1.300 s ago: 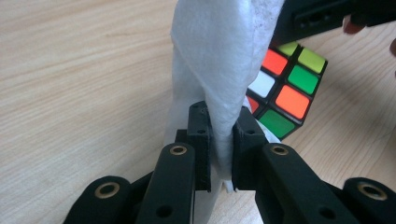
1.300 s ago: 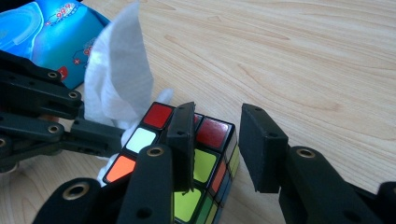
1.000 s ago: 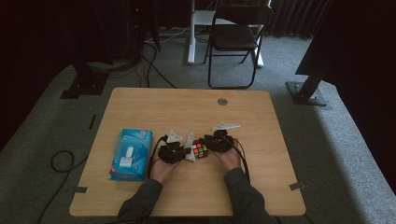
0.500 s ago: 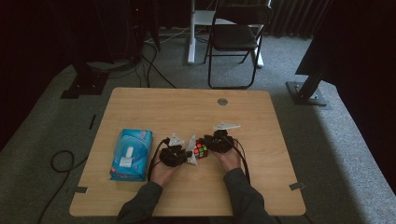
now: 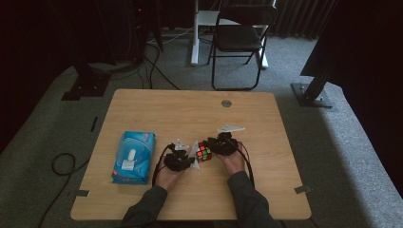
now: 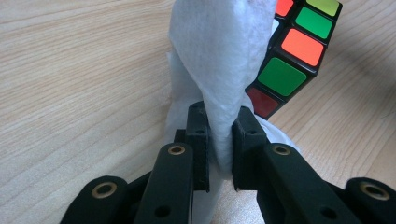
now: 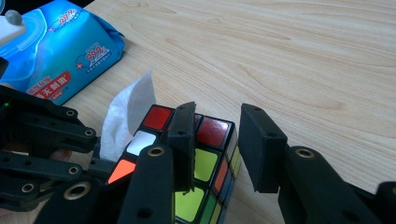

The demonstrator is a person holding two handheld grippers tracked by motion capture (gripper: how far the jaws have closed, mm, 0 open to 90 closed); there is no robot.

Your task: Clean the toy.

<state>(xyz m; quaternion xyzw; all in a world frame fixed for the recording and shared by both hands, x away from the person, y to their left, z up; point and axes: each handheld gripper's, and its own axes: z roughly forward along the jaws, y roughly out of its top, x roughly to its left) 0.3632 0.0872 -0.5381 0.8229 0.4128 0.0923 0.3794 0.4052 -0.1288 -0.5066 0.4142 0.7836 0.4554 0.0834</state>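
A Rubik's cube (image 5: pixel 204 152) is held tilted over the table (image 5: pixel 190 114) between my two hands. My right gripper (image 5: pixel 215 146) is shut on the cube (image 7: pixel 205 163), its jaws (image 7: pixel 217 135) clamped over the cube's upper right part. My left gripper (image 5: pixel 186 160) is shut on a folded white wipe (image 6: pixel 224 56), pinched upright between the jaws (image 6: pixel 219 135). The wipe (image 7: pixel 128 116) lies against the cube's left side (image 6: pixel 299 46).
A blue pack of wet wipes (image 5: pixel 134 156) lies flat on the table, left of my left hand. A small metal disc (image 5: pixel 226 103) sits near the far edge. A folding chair (image 5: pixel 240 38) and floor cables (image 5: pixel 62 164) are beyond the table.
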